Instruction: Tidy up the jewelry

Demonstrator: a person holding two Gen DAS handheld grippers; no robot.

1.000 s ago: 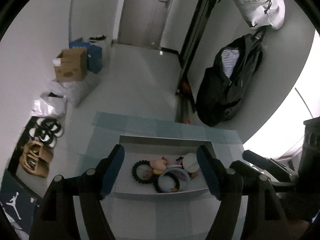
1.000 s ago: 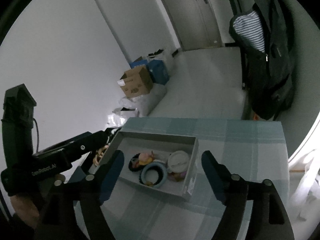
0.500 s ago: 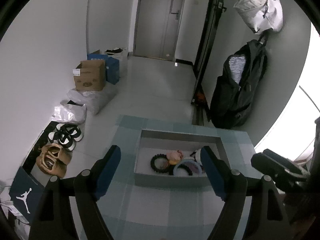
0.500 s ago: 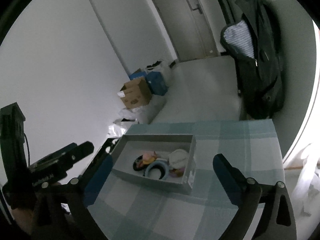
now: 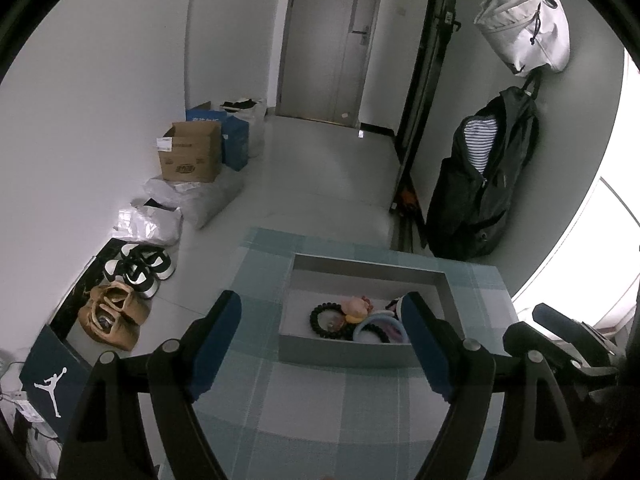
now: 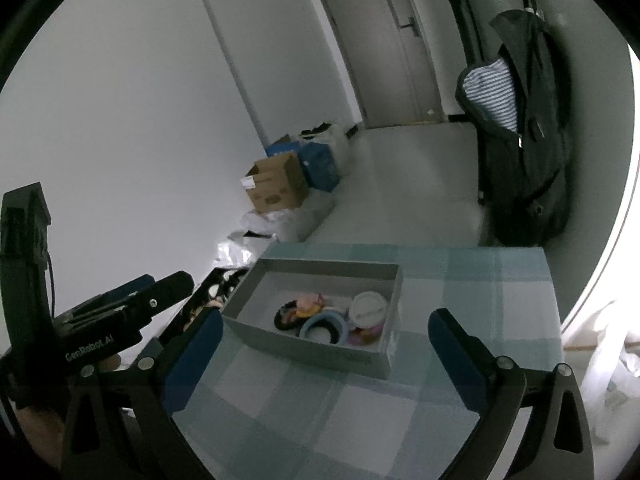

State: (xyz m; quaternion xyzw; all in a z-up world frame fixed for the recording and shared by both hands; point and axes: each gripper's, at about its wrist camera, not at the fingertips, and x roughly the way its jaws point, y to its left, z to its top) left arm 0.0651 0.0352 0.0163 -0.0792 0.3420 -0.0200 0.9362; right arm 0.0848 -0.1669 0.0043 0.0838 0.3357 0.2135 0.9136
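A shallow grey box (image 5: 344, 350) stands on the checked tablecloth. In it lie a black beaded bracelet (image 5: 325, 320), a pink and orange piece (image 5: 354, 306) and a pale blue ring (image 5: 374, 330). The right wrist view shows the same box (image 6: 320, 350) with the bracelet (image 6: 285, 316), the blue ring (image 6: 322, 326) and a round white lid (image 6: 368, 308). My left gripper (image 5: 320, 300) is open, short of the box's near wall. My right gripper (image 6: 326, 322) is open very wide, also on the near side. Nothing is between either pair of pads.
The table (image 5: 320, 408) ends just beyond the box, with floor below. Along the left wall are a cardboard box (image 5: 190, 156), plastic bags and shoes (image 5: 140, 266). A black jacket (image 5: 480, 184) and a white bag (image 5: 528, 28) hang on the right.
Both grippers have drawn back from the box, which now sits farther off in both views. The right jaws have spread much wider and the left jaws slightly wider.
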